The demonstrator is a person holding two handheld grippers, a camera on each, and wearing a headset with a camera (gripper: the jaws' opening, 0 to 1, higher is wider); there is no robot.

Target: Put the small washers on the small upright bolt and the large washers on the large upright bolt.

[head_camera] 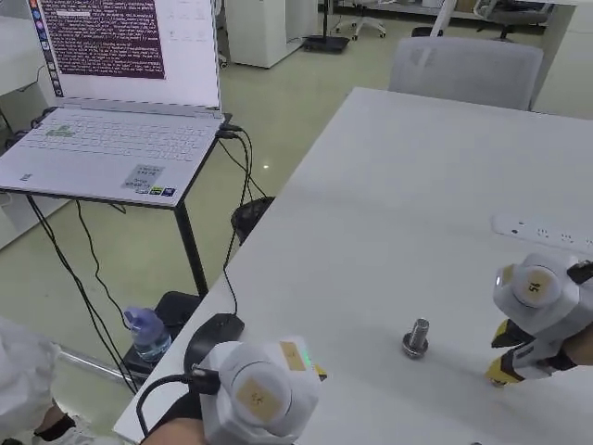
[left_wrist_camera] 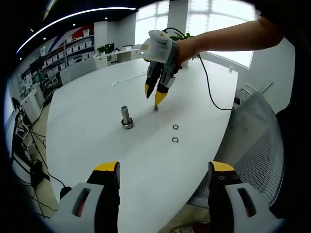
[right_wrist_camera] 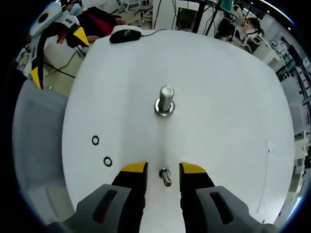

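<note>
- White table carries the large upright bolt, which stands on its wider base near the middle.
- The small upright bolt stands closer to the table edge, apart from the large one.
- The right gripper points down at the small bolt. Its yellow-tipped jaws are parted and stand one on each side of it; I cannot tell whether they touch it.
- Two small washers lie flat on the table, near each other and off to one side of both bolts.
- The left gripper hangs at the table edge with its jaws spread wide, facing the bolts.
- A black mouse sits at the table corner, and a laptop stands on a stand beside the table.
</note>
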